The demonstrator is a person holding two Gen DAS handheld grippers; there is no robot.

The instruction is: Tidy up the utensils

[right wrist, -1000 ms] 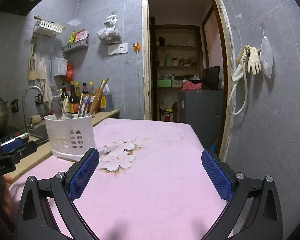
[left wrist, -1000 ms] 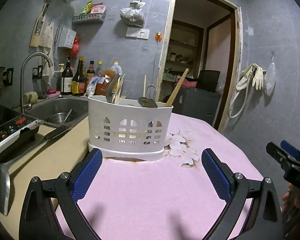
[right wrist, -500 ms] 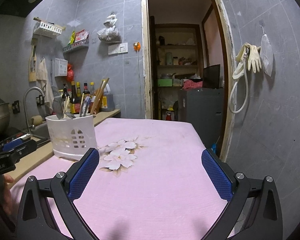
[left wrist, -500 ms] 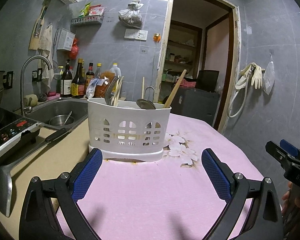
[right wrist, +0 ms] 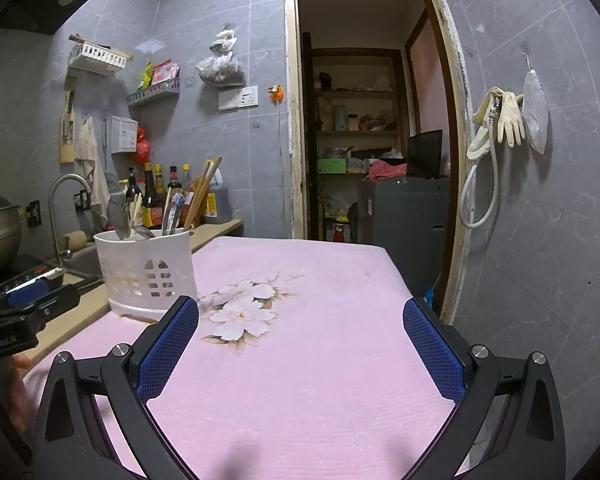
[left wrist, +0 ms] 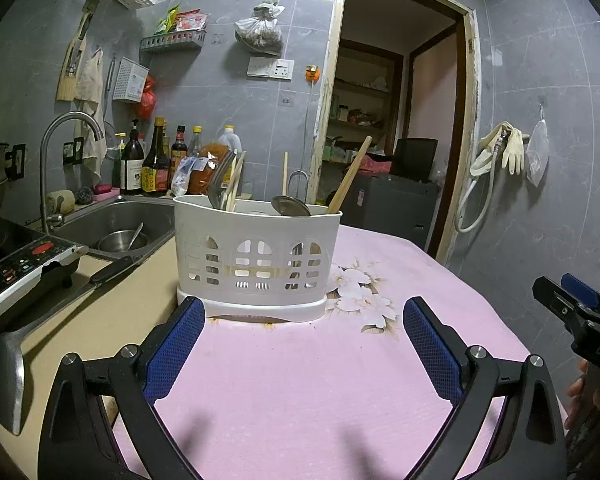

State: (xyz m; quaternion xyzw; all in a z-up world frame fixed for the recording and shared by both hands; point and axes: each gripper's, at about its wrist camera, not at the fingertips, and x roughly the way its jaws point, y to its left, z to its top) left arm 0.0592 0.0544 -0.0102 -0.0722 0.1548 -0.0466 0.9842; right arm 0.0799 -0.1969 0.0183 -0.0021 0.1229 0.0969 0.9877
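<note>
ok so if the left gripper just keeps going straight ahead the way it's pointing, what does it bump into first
Most likely the white utensil caddy. It stands on the pink cloth directly ahead of the open left gripper, roughly centred between the jaws, with nothing visible between. Exact height is hard to judge.

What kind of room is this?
Most likely a home kitchen. There is a sink with a curved tap, sauce bottles lined up along the wall, and a white utensil caddy holding spoons and chopsticks.
</note>
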